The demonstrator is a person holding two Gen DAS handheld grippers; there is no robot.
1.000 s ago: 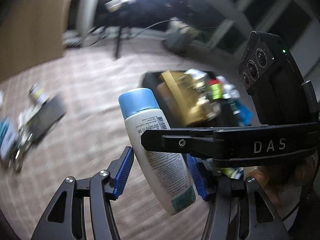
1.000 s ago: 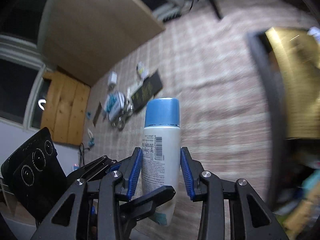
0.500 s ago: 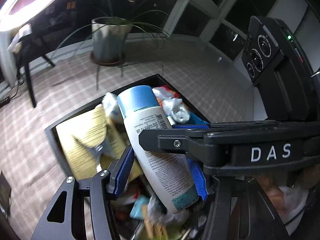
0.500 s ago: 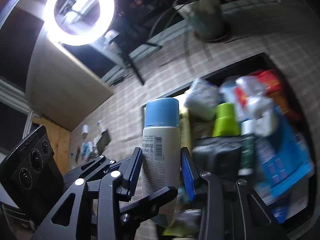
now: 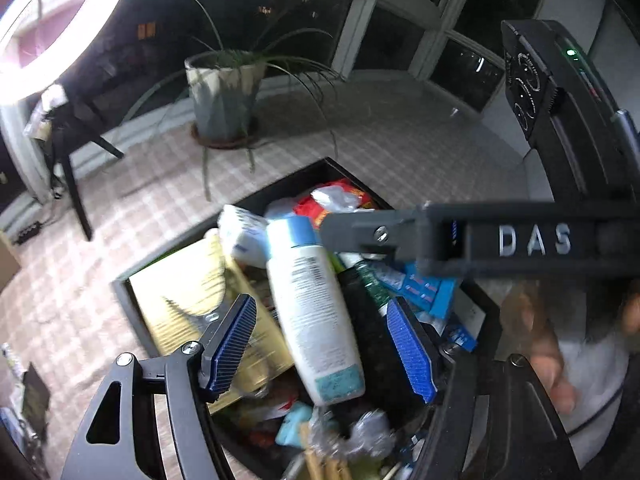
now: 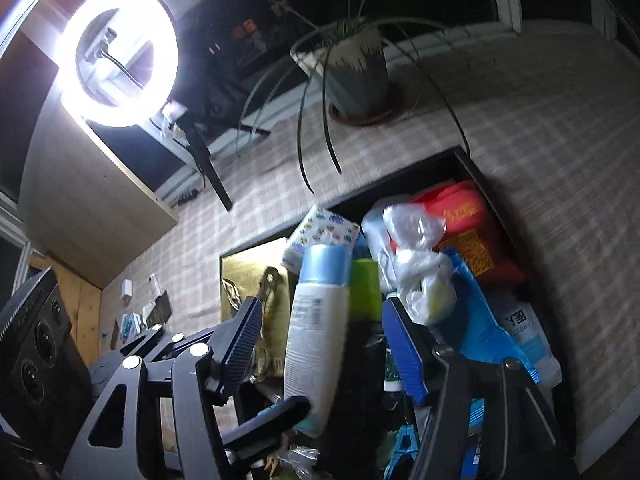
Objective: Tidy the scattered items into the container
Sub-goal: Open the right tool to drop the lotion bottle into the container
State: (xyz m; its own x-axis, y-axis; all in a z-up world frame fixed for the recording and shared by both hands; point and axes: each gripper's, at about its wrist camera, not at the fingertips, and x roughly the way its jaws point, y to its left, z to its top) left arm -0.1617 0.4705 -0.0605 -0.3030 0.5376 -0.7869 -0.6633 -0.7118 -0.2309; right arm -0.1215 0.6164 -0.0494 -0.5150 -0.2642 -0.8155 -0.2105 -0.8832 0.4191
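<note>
A white bottle with a blue cap (image 5: 316, 312) (image 6: 318, 328) lies between the spread blue pads of both grippers, free of them, over the black container (image 5: 124, 284) (image 6: 466, 158) full of items. My left gripper (image 5: 322, 344) is open above the container. My right gripper (image 6: 320, 346) is open too, with a clear gap on each side of the bottle. A gold box (image 5: 188, 300), red packet (image 6: 468, 220), green cup (image 6: 366, 284) and blue packs (image 6: 480, 320) fill the container.
A potted plant (image 5: 226, 96) (image 6: 354, 76) stands on the checked mat beyond the container. A ring light (image 6: 118, 56) on a stand glows at the left. Several scattered items (image 6: 140, 312) lie far left on the mat, near a wooden board (image 6: 88, 216).
Both grippers have opened and let go of the bottle, which now drops toward the container's contents. Both grippers swung from the mat to above the container.
</note>
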